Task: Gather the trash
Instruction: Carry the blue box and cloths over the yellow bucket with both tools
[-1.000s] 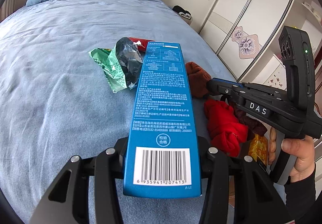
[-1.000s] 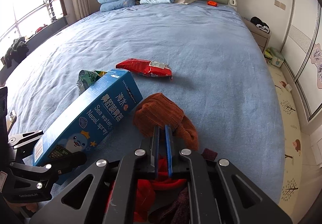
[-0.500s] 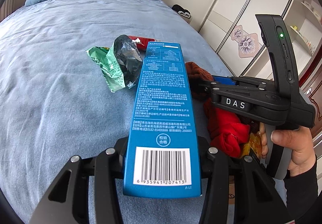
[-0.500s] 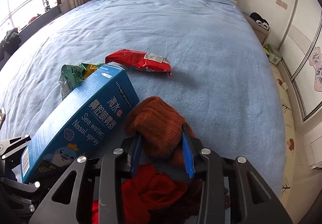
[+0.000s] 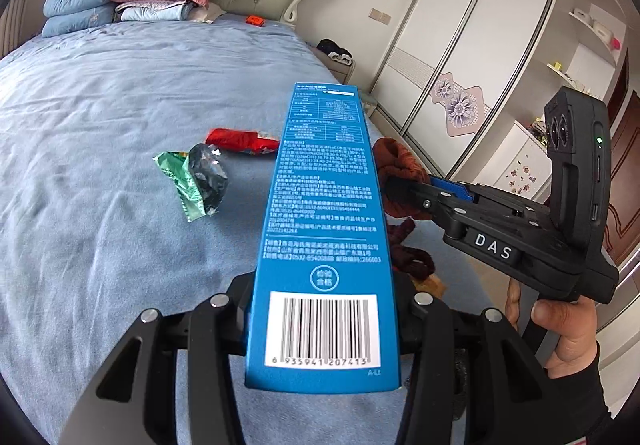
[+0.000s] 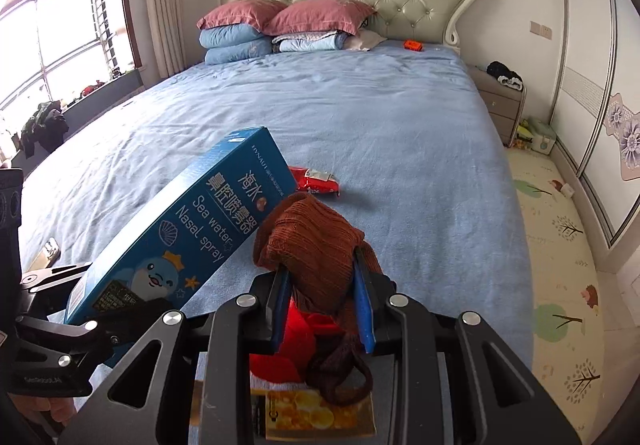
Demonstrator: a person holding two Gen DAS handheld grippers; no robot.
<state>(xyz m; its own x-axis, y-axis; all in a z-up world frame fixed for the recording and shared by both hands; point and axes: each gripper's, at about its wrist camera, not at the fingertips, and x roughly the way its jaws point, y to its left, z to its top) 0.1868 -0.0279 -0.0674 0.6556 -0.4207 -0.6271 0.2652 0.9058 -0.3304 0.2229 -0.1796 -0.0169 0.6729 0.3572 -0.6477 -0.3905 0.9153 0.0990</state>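
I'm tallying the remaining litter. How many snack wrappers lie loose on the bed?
2: a red wrapper mid-bed, and a green wrapper just left of it. The blue box may hide others.

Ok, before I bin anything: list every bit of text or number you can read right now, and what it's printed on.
"Sea water Nasal spray" and "HYNAUT": front of the blue box, held by the left gripper.
"6 935941 207413" under the barcode, "A-L1" at the corner: back of the blue box.
"DAS": body of the right gripper.
Chinese print on the box: large front characters show; the back's fine print is too small to read.
Red packet, green wrapper, yellow packet: print unreadable.
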